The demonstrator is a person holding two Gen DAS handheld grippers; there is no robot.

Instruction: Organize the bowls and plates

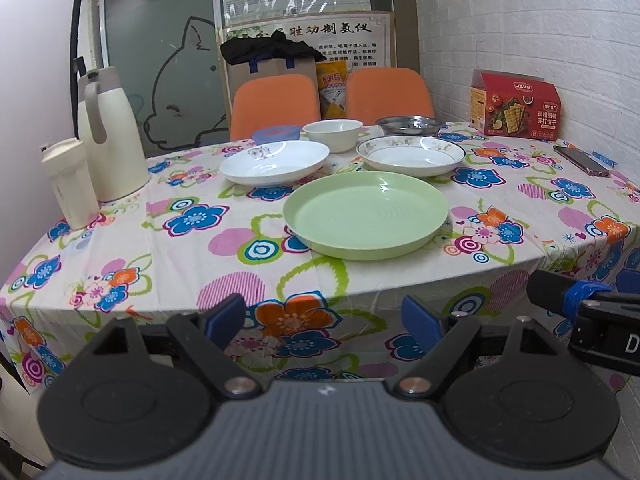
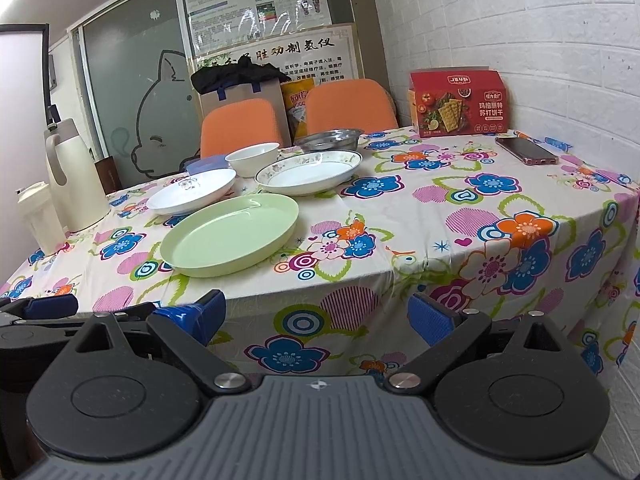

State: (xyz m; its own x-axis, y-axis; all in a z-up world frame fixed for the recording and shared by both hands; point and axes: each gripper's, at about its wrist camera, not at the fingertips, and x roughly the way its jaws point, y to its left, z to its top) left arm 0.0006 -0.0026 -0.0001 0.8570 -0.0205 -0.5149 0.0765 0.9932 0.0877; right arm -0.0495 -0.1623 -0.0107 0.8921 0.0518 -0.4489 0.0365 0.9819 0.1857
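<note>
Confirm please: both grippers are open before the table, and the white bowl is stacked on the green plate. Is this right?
Not quite. The white bowl stands on the tablecloth behind the green plate, which is empty, as the left wrist view shows. Left gripper and right gripper are indeed open, short of the table.

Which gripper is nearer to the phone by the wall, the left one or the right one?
Right. The right gripper hangs open before the table edge, with the phone ahead to its right. The left gripper, also open, sits further left.
</note>
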